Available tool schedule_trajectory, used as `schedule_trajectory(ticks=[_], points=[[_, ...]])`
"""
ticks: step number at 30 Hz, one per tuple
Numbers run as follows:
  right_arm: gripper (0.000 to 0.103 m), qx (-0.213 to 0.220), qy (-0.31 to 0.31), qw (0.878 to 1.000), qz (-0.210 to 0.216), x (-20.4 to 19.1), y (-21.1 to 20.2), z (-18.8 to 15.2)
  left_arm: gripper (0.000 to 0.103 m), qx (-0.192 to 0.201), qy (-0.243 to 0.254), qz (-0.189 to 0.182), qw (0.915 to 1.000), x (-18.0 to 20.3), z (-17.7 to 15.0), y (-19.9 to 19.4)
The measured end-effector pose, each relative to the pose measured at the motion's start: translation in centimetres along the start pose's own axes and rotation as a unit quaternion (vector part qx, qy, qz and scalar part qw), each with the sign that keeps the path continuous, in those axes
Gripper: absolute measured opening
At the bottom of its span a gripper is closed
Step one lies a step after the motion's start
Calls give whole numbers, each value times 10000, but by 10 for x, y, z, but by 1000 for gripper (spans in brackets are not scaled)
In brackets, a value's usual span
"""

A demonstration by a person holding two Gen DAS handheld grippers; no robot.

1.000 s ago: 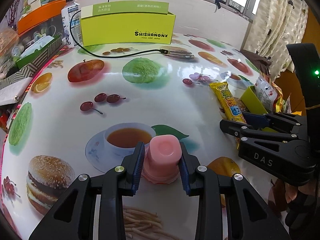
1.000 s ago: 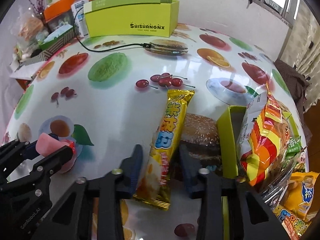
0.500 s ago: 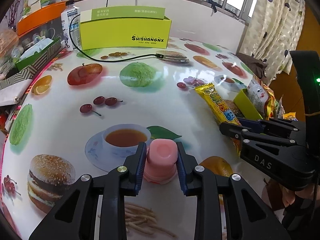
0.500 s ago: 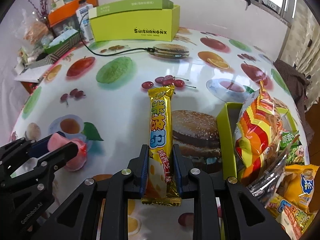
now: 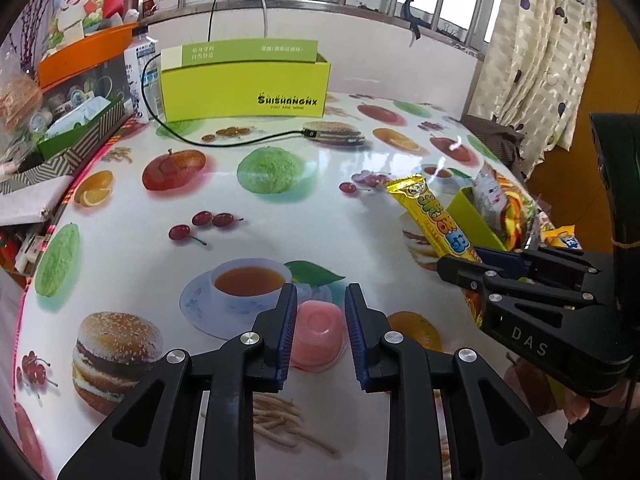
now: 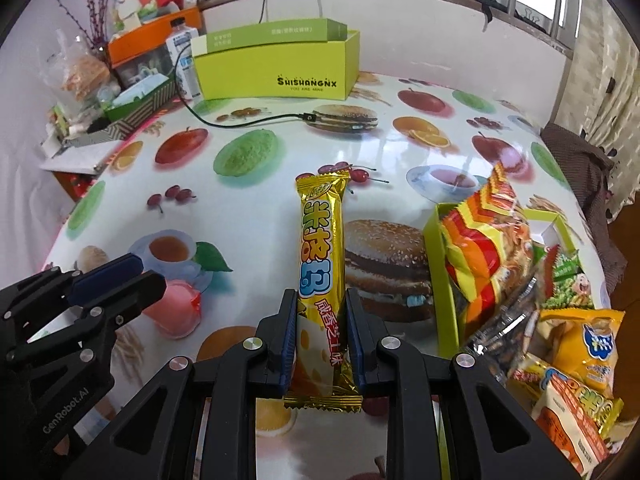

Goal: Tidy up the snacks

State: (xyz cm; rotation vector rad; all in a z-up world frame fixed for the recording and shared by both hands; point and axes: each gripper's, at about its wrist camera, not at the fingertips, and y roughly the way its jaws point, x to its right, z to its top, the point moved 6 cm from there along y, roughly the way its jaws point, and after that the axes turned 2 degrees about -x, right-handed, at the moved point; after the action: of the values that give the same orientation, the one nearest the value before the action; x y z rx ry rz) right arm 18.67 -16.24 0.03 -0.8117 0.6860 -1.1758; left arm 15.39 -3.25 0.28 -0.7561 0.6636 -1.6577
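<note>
Snacks: left tool [image 5: 320, 320] grasping pink jelly cup [image 5: 318, 330], right tool [image 6: 322, 320] grasping yellow bar [image 6: 322, 256] (open tabletop [image 5: 280, 224] ahead).

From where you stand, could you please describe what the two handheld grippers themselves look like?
Both are matte black plastic with open triangular cut-outs and silver round screw heads at the joints. The left gripper and right gripper each carry ribbed blue pads inside the fingers. White lettering marks their sides: "DAS" on the right one, "GenRobot.AI" on the left. No sleeve is visible.
</note>
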Motion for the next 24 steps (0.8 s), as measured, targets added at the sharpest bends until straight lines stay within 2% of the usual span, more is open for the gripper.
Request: schedule_trajectory(ticks=[7, 9, 15, 18, 20, 21, 22, 24], points=[[21, 97, 110, 9999, -3, 6, -15, -8, 25, 69, 56, -81, 9999, 7, -1, -10], [21, 141, 125, 9998, 1, 7, -20, -10, 19, 80, 41, -107, 9999, 8, -1, -12], [21, 246, 180, 9995, 38, 10, -31, -15, 19, 89, -81, -236, 9996, -1, -6, -17], [21, 270, 228, 9994, 57, 12, -34, -17, 20, 134, -174, -166, 9996, -7, -8, -19], [21, 258, 223, 9994, 67, 11, -34, -18, 30, 117, -217, -165, 9996, -9, -8, -18], [21, 263, 216, 9994, 71, 11, -35, -19, 41, 81, -210, -143, 9996, -10, -9, -16], [21, 273, 215, 9994, 76, 11, -36, -19, 45, 47, -193, -117, 9997, -10, -10, -14], [21, 278, 215, 9993, 93, 10, -36, -20, 45, 7, -145, -98, 9998, -9, -13, -11]])
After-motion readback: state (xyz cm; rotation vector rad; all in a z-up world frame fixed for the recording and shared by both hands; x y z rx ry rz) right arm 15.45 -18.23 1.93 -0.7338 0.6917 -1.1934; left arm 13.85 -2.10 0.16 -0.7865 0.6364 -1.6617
